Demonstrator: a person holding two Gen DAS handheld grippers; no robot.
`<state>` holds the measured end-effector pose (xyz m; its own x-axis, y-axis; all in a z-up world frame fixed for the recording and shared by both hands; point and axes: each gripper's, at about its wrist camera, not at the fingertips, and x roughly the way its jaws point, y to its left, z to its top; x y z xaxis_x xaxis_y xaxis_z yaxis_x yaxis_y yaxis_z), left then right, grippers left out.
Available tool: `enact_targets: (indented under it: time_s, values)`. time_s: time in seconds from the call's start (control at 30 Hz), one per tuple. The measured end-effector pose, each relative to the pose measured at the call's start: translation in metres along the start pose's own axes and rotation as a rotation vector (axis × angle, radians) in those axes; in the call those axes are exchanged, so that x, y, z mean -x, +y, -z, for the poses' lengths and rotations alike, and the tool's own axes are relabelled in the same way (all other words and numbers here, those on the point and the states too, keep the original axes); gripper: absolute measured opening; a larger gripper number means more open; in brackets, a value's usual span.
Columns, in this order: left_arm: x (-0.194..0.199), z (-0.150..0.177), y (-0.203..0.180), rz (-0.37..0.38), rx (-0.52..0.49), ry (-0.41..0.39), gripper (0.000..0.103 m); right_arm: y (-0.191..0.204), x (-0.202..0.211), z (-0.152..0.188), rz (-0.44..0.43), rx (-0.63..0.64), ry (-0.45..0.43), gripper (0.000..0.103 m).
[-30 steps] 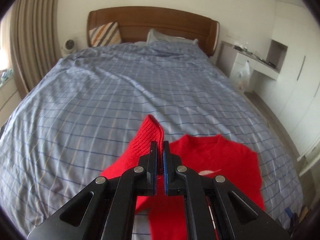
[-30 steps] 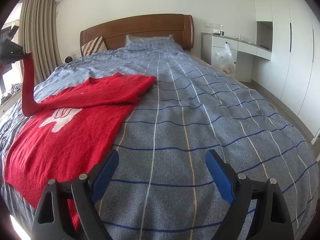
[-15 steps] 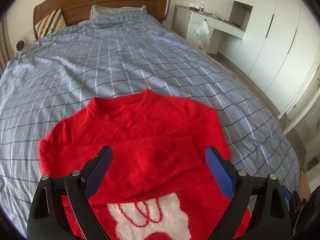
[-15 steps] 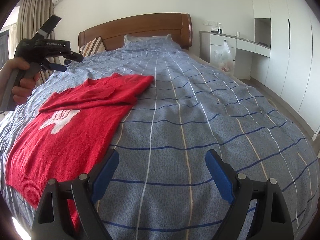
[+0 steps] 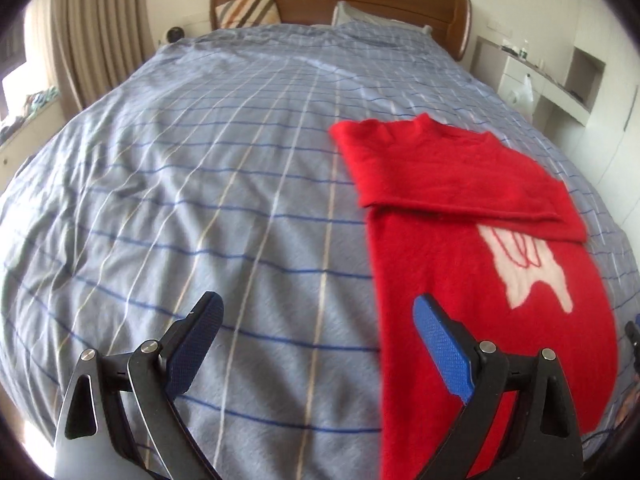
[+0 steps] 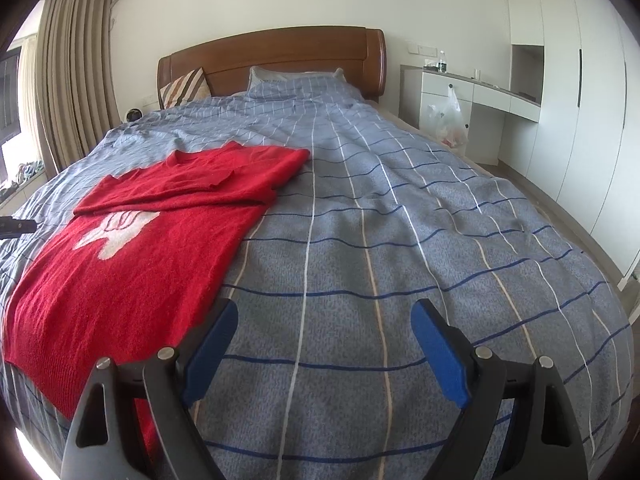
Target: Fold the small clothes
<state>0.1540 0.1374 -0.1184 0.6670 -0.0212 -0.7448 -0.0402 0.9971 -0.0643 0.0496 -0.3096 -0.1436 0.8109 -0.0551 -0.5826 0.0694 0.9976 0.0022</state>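
Currently the left gripper (image 5: 316,340) is hovering over the blue checked duvet (image 5: 200,200) with its blue-padded fingers (image 5: 196,344) standing wide apart, having just been opening, and nothing is sitting between them. Moving rightward in the left wrist view, the red sweater (image 5: 472,264) is lying flat on the duvet, its near left edge running just behind the right-hand finger, so the garment is lying mostly to the right of the gap. Both sleeves are lying folded across its chest, above a white motif (image 5: 528,264). From the right wrist view, the same sweater (image 6: 132,256) is lying to the left, its lower hem corner passing behind the left-hand finger (image 6: 210,352), while the right gripper (image 6: 324,352) is spreading wide over bare duvet (image 6: 400,240), holding nothing. Beyond, a wooden headboard (image 6: 276,60) is backing a striped cushion (image 6: 184,88).
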Motion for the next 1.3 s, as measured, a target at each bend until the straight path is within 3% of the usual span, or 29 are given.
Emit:
enact_targets:
  time_s: [0.13,0.3,0.5,1.3]
  values:
    - [-0.01,0.024,0.03,-0.034,0.088,0.002,0.097,0.006,-0.001,0.004,0.02,0.031,0.006,0.088]
    - [-0.02,0.039,0.034,-0.073,0.054,-0.024,0.099,0.007,-0.002,0.007,0.034,0.041,0.019,0.088]
    - [-0.023,0.053,0.042,-0.047,0.066,-0.072,0.103,0.003,-0.007,0.008,0.036,0.023,0.039,0.088]
    - [-0.025,0.055,0.039,-0.056,0.05,-0.094,0.103,0.003,-0.013,0.007,0.024,0.014,0.054,0.088]
